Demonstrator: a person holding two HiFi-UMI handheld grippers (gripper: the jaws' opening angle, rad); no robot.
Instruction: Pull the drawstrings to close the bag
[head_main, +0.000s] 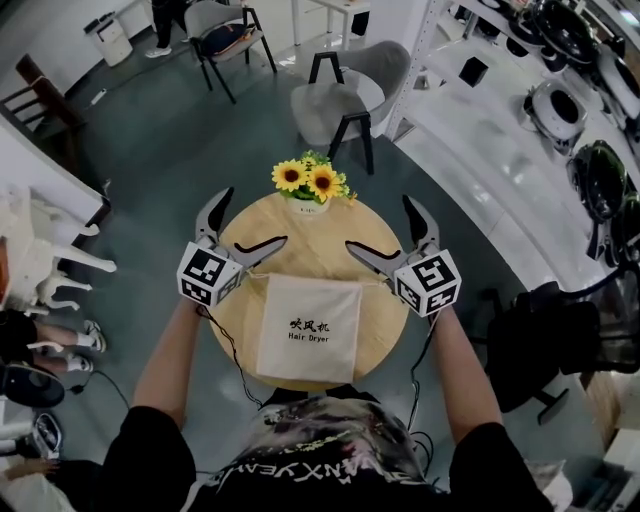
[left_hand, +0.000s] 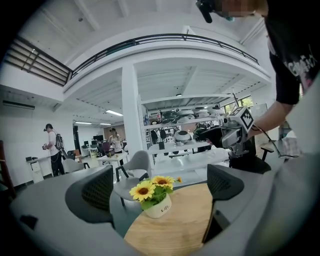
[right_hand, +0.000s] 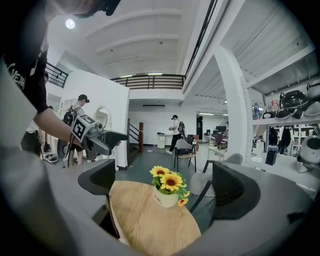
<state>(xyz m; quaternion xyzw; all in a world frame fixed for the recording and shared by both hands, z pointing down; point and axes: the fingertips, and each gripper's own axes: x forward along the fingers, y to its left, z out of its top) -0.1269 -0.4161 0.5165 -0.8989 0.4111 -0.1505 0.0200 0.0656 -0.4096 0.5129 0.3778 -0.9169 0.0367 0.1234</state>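
Round wooden table (head_main: 310, 250), cream bag (head_main: 308, 330), left gripper (head_main: 256, 216) and right gripper (head_main: 377, 222) both spread wide, empty.

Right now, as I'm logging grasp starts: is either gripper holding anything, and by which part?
Nothing is held. The left gripper and right gripper are both open, jaws apart and empty, above the table near the bag's top corners.

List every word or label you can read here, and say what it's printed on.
"吹风机": on the cloth bag.
"Hair Dryer": on the same bag, just below the characters.
Flower pot: a short word in small print, too blurred to read with certainty.
Shirt: large letters, upside down and cut off, so they cannot be read whole.
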